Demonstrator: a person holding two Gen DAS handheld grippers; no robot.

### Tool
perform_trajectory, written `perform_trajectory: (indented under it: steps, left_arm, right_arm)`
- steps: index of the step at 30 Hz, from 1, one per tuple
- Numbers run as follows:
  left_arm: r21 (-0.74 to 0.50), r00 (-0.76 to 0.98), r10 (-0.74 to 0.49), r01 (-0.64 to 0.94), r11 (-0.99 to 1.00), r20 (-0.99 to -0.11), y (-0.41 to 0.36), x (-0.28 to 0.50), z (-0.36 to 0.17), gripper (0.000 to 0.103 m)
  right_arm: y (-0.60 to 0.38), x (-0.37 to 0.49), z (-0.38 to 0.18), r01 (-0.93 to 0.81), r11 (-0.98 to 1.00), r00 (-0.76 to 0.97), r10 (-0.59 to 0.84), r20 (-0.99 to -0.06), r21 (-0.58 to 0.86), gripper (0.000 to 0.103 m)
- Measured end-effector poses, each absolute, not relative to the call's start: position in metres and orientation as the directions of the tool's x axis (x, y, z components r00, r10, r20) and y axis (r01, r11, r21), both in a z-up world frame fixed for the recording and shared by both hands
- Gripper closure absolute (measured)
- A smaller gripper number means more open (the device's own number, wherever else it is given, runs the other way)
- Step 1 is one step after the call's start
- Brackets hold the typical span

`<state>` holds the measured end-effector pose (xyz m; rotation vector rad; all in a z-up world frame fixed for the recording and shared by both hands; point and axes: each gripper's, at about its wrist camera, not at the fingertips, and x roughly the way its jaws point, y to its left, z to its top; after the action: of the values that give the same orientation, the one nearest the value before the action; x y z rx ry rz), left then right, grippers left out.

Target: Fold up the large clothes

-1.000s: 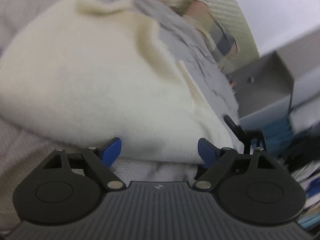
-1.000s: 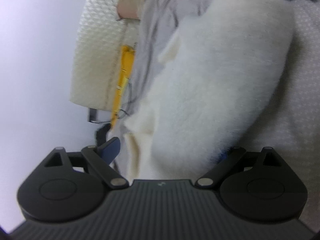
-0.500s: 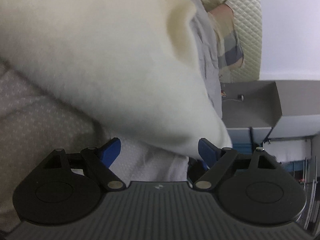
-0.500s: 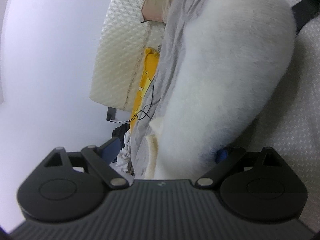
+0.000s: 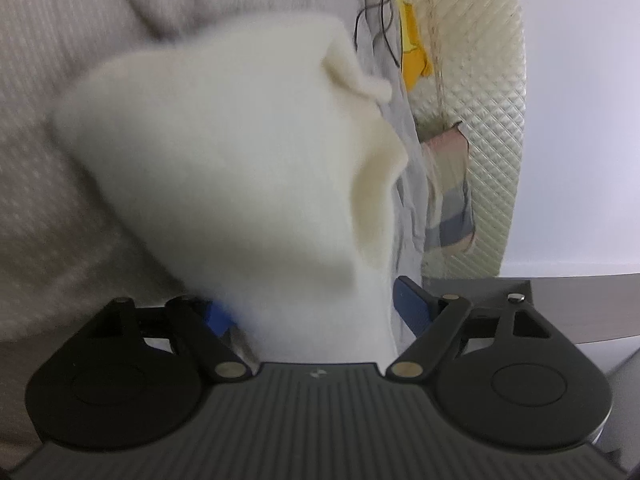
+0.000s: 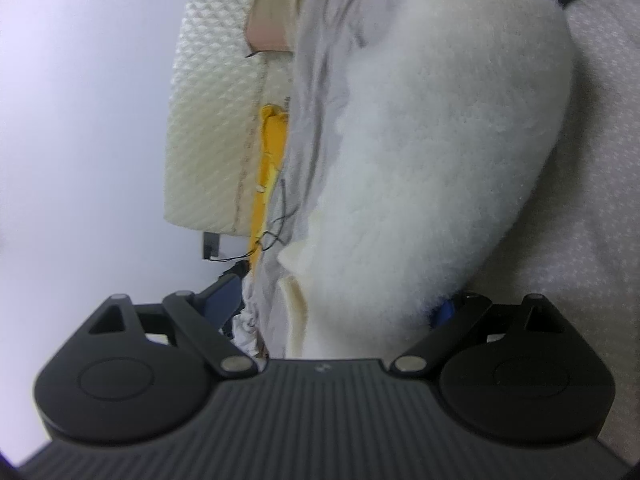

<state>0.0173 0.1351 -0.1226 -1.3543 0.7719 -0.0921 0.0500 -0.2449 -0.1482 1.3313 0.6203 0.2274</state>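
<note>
Fluffy white garment (image 5: pixel 240 168) fills both closing jaws, hiding pads; grip seemingly unclear.

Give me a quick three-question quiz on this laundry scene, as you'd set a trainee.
1. What colour is the cloth wedged between the grey sheet and the quilted panel? A yellow, B red, C blue.
2. True or false: the fluffy garment is black.
3. Fill in: between the fingers of the right tool sits the ____.
Key: 1 A. 2 False, it is white. 3 fluffy garment.
</note>
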Motion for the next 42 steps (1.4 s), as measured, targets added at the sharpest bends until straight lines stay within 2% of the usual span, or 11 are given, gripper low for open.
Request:
perform_trajectory:
  steps: [3, 8, 14, 17, 27, 36, 42]
  left_arm:
    - [-0.877, 0.75, -0.456, -0.379, 0.296, -0.479, 0.138, 0.014, -0.117, 0.027]
    - [-0.818, 0.743, -0.374, -0.404, 0.41, -0.555, 0.135, 0.016, -0.111, 0.045]
    - [-0.781, 0.757, -0.327, -0.364, 0.508, -0.566, 0.133, 0.009, -0.107, 0.061]
    - [-0.78, 0.784, -0.313, -0.319, 0.538, -0.536, 0.132, 0.0, -0.099, 0.065]
    - [-0.739, 0.85, -0.327, -0.103, 0.666, -0.413, 0.119, -0.046, -0.036, 0.067]
    - [-0.736, 0.826, -0.361, -0.092, 0.671, -0.433, 0.117, -0.103, -0.022, 0.066]
    - [-0.747, 0.81, -0.38, -0.104, 0.657, -0.447, 0.12, -0.111, -0.031, 0.063]
  right_arm:
    - [-0.242, 0.05, -0.151, 0.238, 0.262, 0.811, 0.476, -0.34, 0.935, 0.01]
    - [-0.233, 0.055, -0.153, 0.318, 0.377, 0.779, 0.418, -0.466, 0.87, 0.04]
    - [-0.23, 0.053, -0.146, 0.302, 0.45, 0.777, 0.395, -0.491, 0.84, 0.057]
    - [-0.23, 0.046, -0.139, 0.272, 0.471, 0.789, 0.39, -0.475, 0.839, 0.062]
    - [-0.244, 0.005, -0.1, 0.163, 0.448, 0.831, 0.418, -0.367, 0.879, 0.063]
    - [-0.25, -0.055, -0.083, 0.138, 0.489, 0.818, 0.434, -0.377, 0.861, 0.062]
    - [-0.254, -0.052, -0.089, 0.162, 0.477, 0.801, 0.448, -0.398, 0.864, 0.053]
